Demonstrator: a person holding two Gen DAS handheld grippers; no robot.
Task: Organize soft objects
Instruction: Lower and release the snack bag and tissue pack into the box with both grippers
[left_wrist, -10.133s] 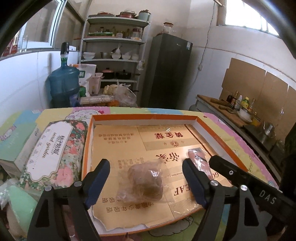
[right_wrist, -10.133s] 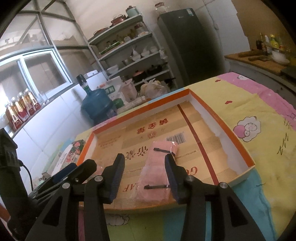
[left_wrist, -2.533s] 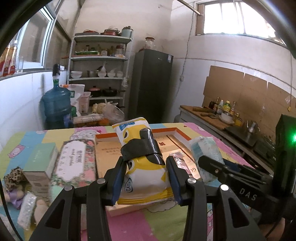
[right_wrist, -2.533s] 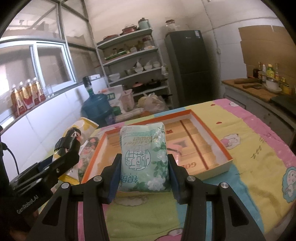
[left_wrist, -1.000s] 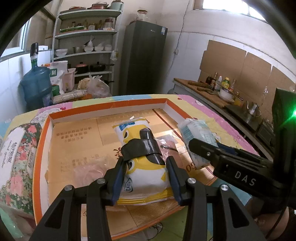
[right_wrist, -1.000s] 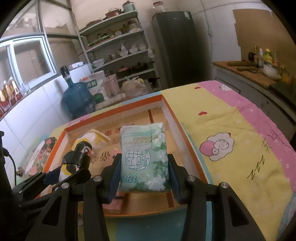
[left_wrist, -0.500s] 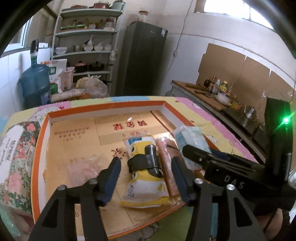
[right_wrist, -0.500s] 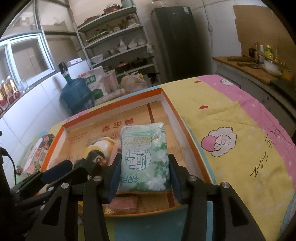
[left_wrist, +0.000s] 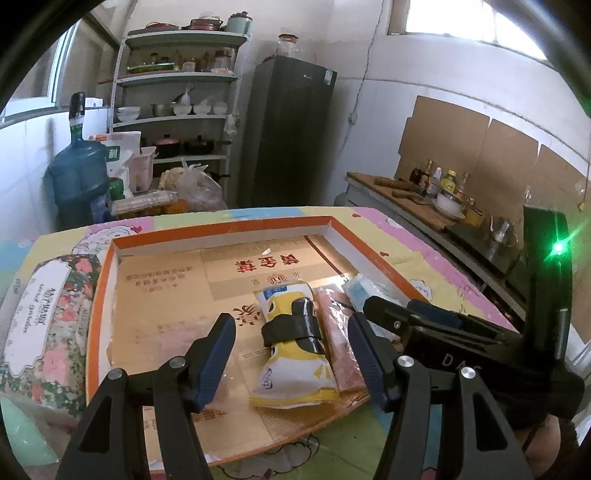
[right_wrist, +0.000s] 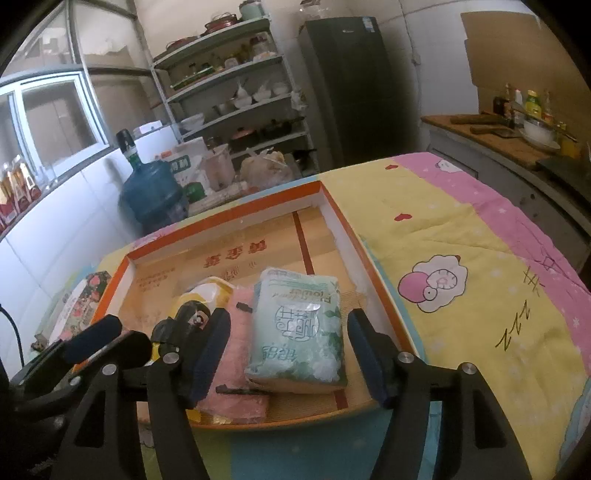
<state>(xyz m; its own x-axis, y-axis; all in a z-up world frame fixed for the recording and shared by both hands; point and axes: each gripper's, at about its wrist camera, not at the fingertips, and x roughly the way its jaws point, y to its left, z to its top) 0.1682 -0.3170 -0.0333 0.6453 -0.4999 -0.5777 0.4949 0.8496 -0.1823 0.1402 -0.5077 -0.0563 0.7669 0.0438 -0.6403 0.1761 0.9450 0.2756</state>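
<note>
Both jaws are opening, pads clear of the packs. The left gripper (left_wrist: 291, 354) straddles the yellow pouch (left_wrist: 291, 362) and the right gripper (right_wrist: 290, 350) the green tissue pack (right_wrist: 297, 332), both lying in the orange tray (right_wrist: 373, 266), pink pack (right_wrist: 236, 373) between them, at 6 o'clock.

In the tray (right_wrist: 334, 218), three packs side by side: tissue pack (right_wrist: 299, 325) at 3 o'clock, flat pouch (right_wrist: 236, 350) in the middle, strapped snack bag (left_wrist: 291, 347) at 9 o'clock. Outside the tray's 9 o'clock wall, a floral box (left_wrist: 44, 321).
</note>
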